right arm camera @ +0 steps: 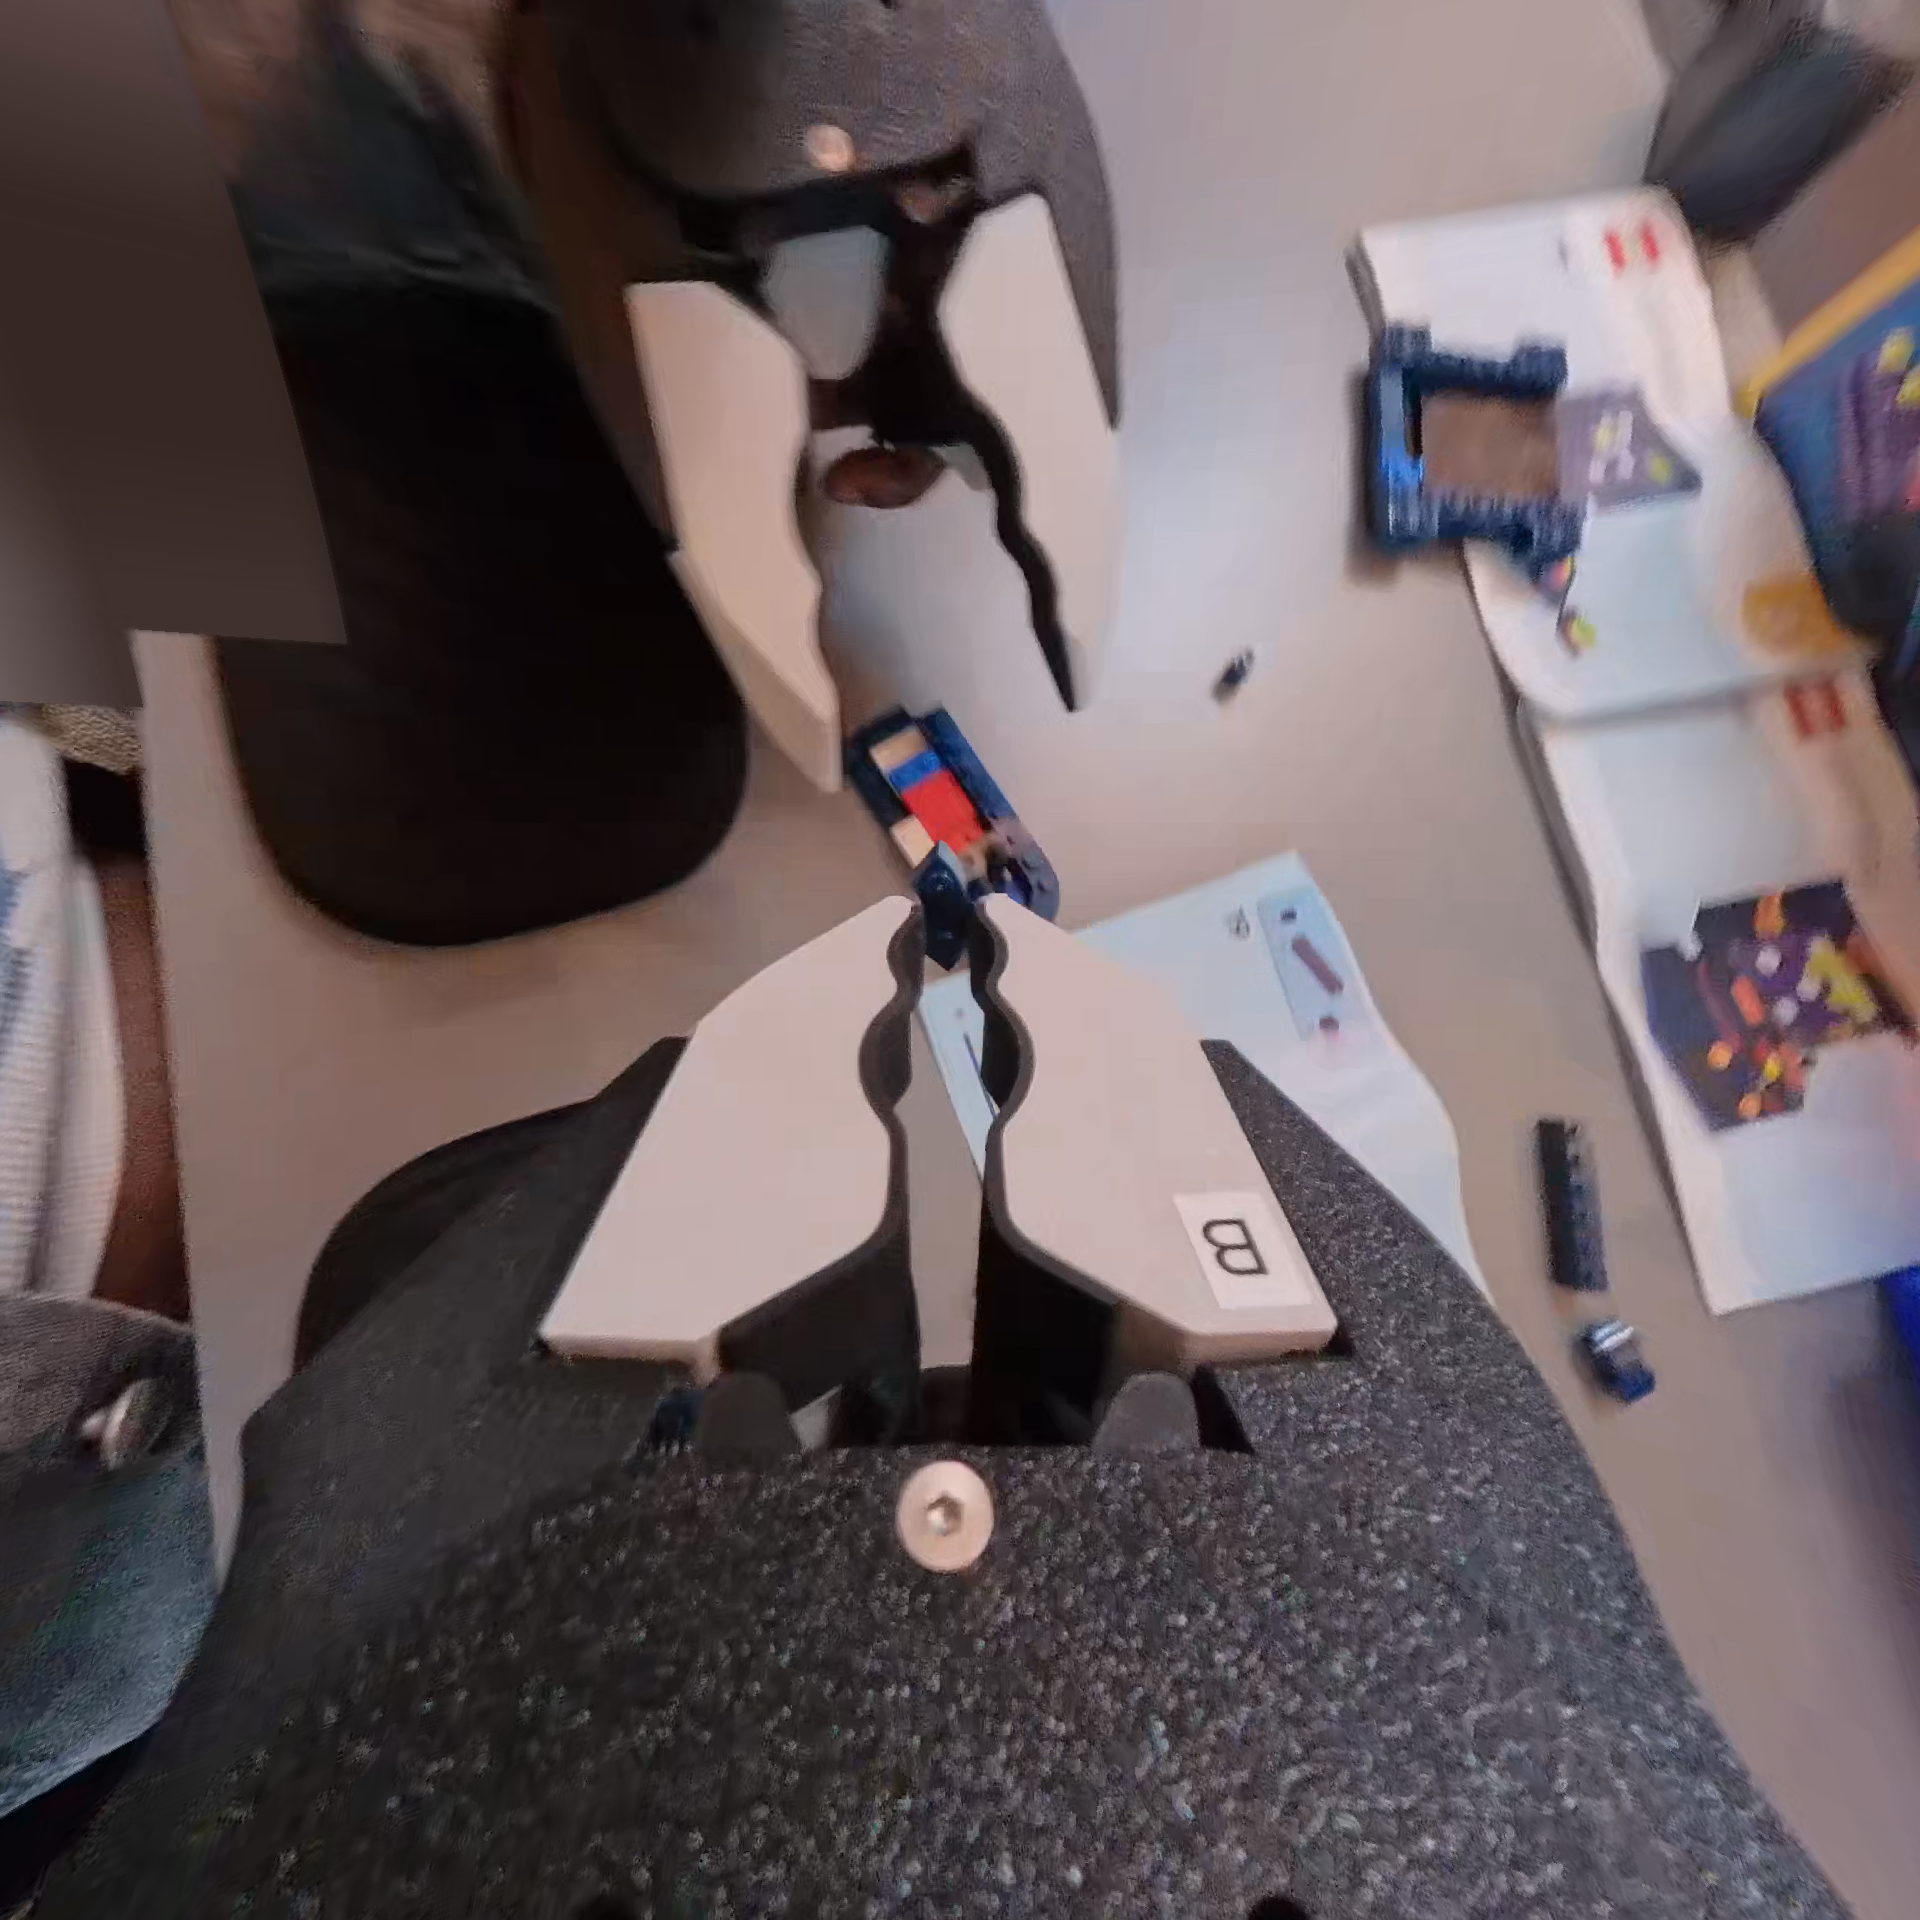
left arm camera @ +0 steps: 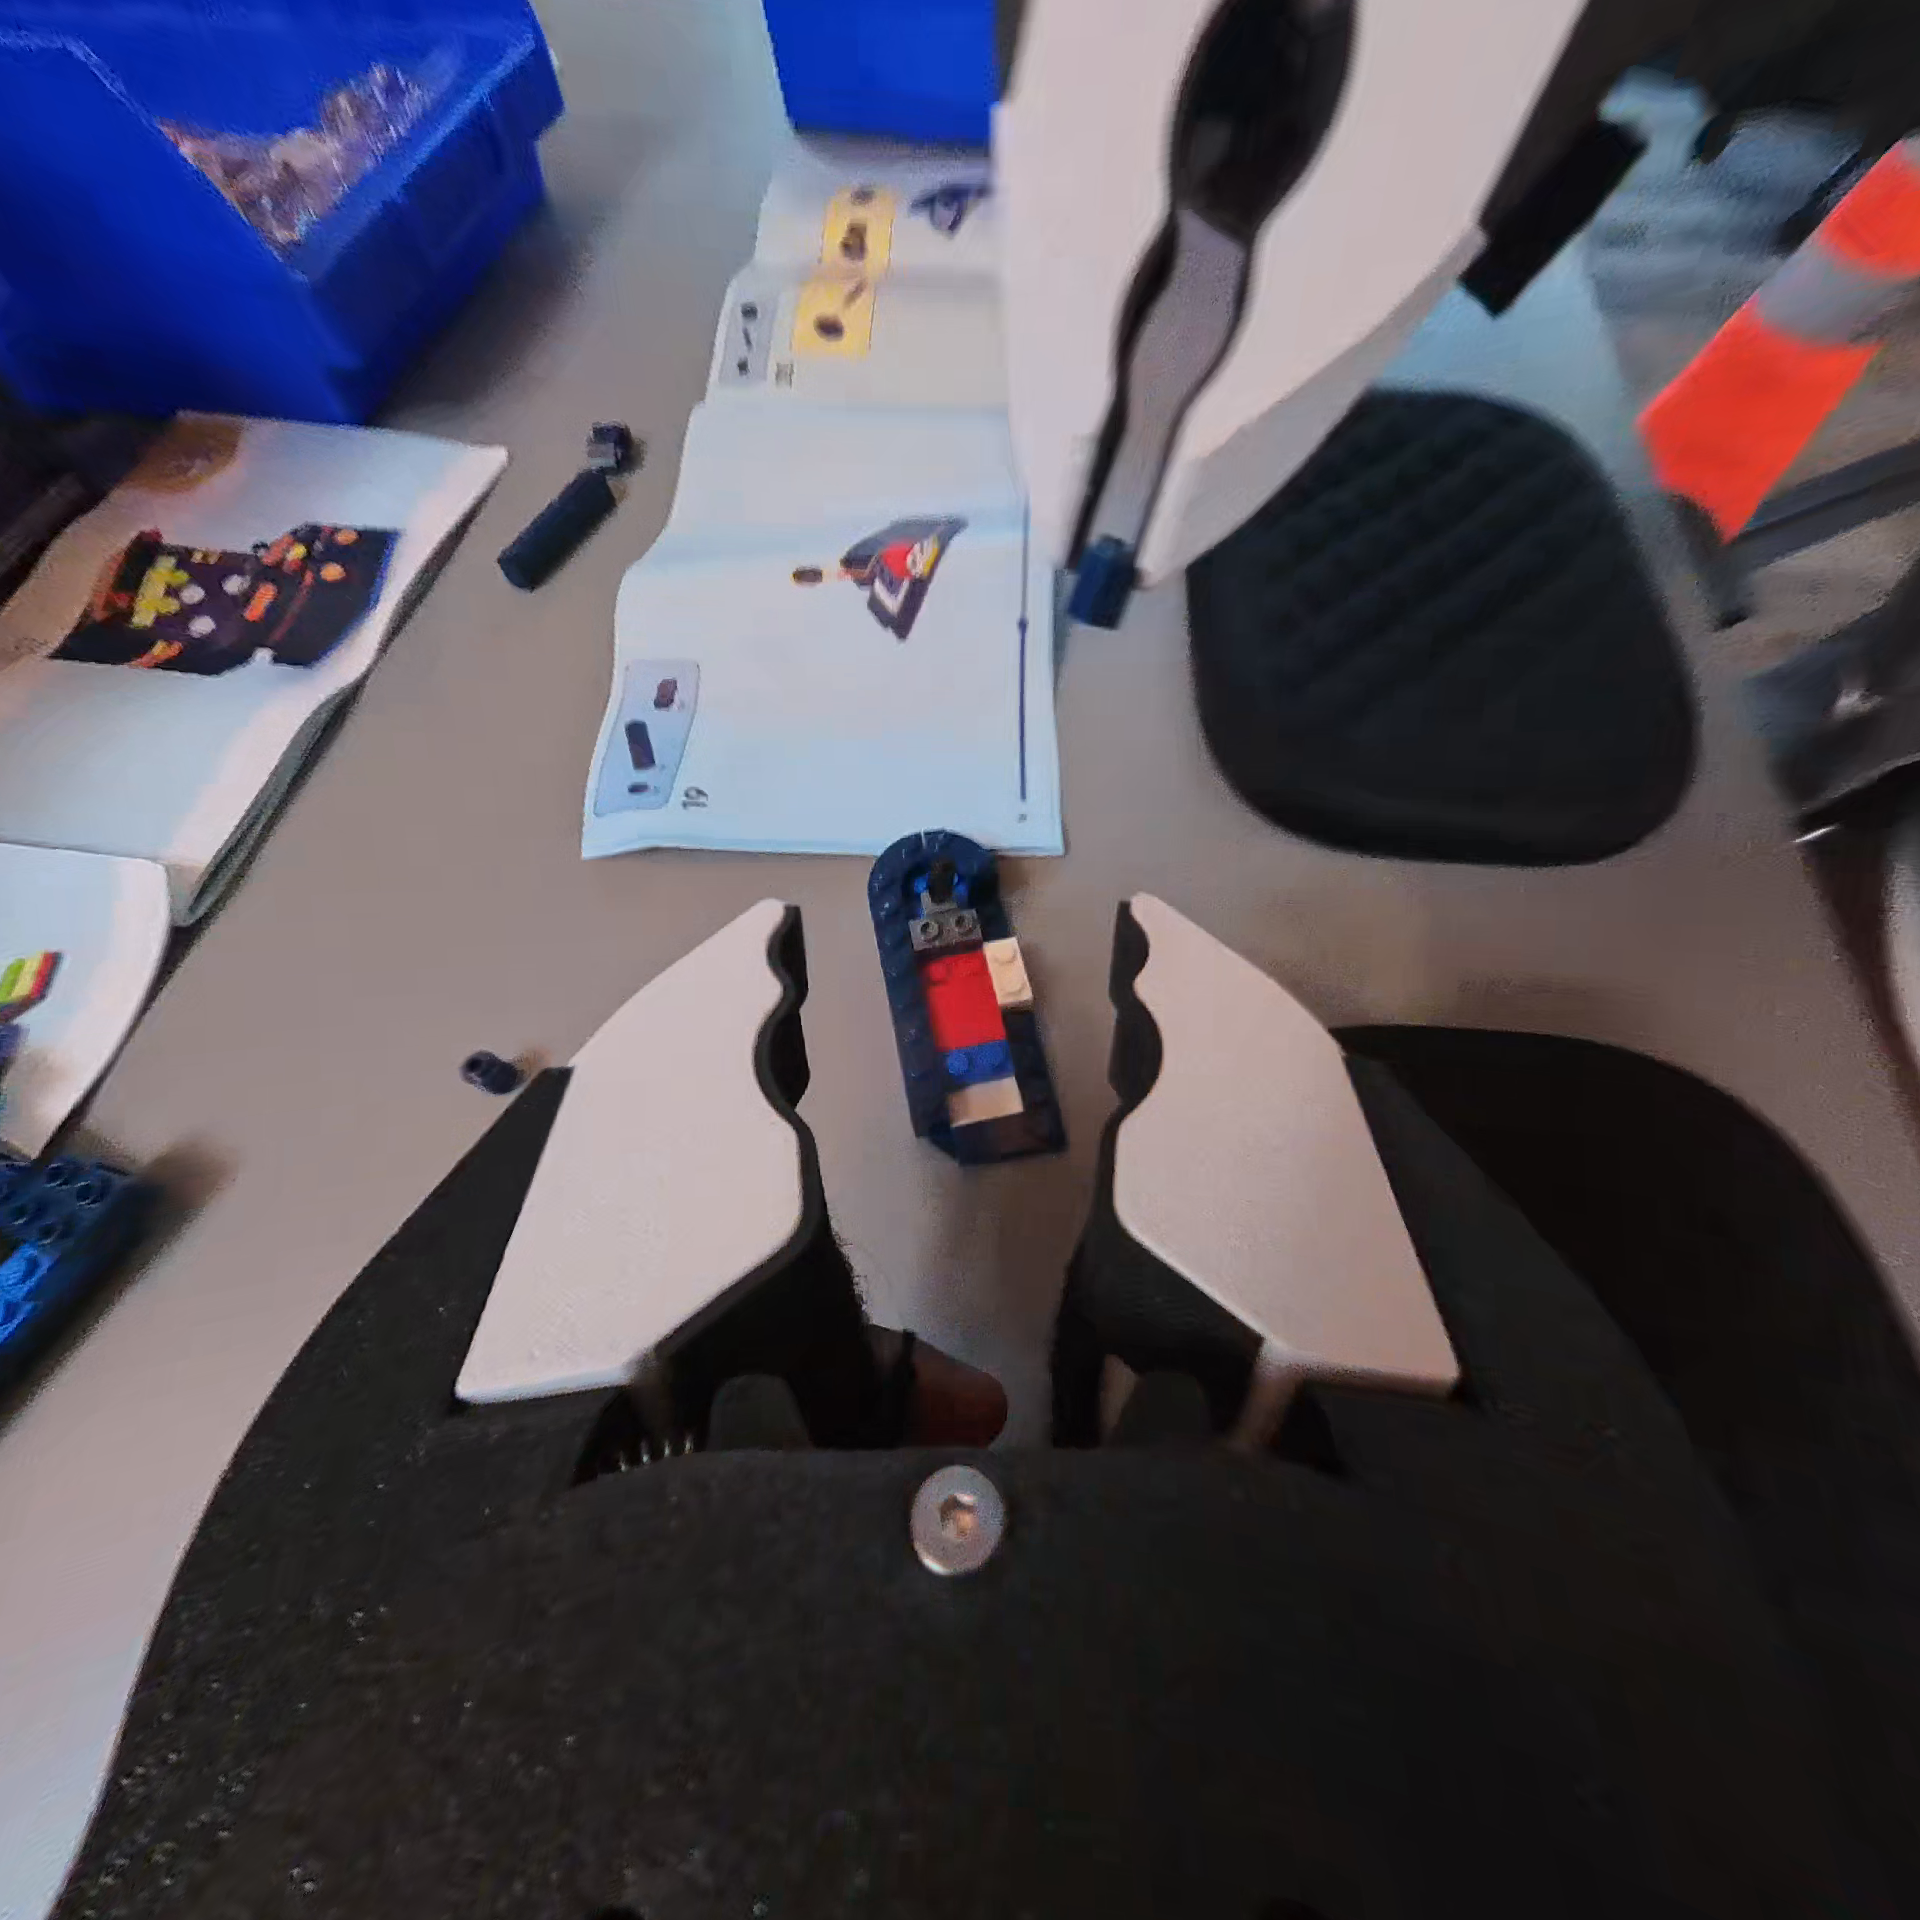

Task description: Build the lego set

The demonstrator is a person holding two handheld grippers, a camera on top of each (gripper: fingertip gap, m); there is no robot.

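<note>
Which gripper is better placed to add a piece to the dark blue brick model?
Probably right: the right gripper pinches a small dark blue brick beside the dark blue brick model. The left gripper is open, straddling it.

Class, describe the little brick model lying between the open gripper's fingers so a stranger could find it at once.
Start at the open instruction booklet in the middle of the grey table. Just below its near edge, between the spread fingers of the left gripper, lies the brick model. It alone has a long dark blue base with one rounded end, topped by red, blue and tan bricks.
</note>
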